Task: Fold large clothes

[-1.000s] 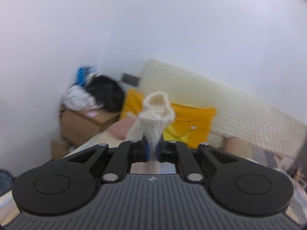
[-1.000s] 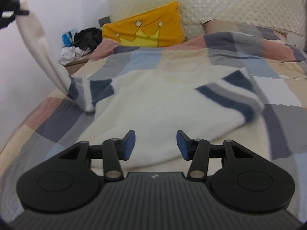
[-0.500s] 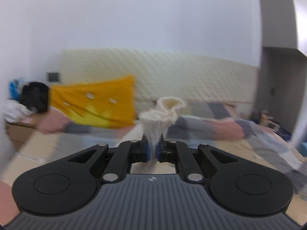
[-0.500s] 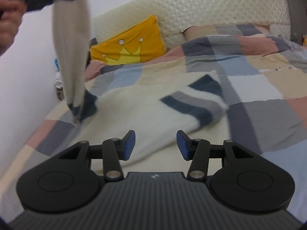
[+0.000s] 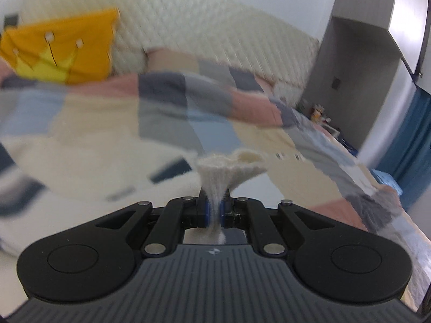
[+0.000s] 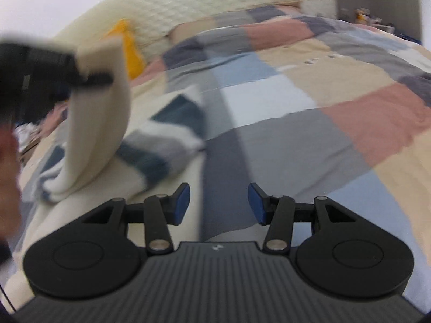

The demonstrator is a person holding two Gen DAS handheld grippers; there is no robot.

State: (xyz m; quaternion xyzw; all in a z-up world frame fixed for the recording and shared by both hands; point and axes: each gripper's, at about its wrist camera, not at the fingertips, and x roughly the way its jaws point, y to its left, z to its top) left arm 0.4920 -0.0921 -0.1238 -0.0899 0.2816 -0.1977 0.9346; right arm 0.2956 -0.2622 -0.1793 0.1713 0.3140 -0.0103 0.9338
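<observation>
Sweater cuff [image 5: 229,165] in left tongs [image 5: 214,211]

One sweater [image 6: 150,145] with two sleeves lies on one patchwork quilt [image 6: 309,123]. Against the one headboard [image 5: 188,27] behind the quilt leans one yellow cushion [image 5: 62,51]. Two grippers show: one [image 5: 214,210] over the sweater, one [image 6: 218,202] over the quilt.

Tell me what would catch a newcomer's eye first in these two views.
The left gripper, shut on a cream sweater cuff that flares out above its pads. In the right wrist view that sleeve arches up from the striped sweater on the patchwork bed. The right gripper hangs open and empty above the quilt.
</observation>
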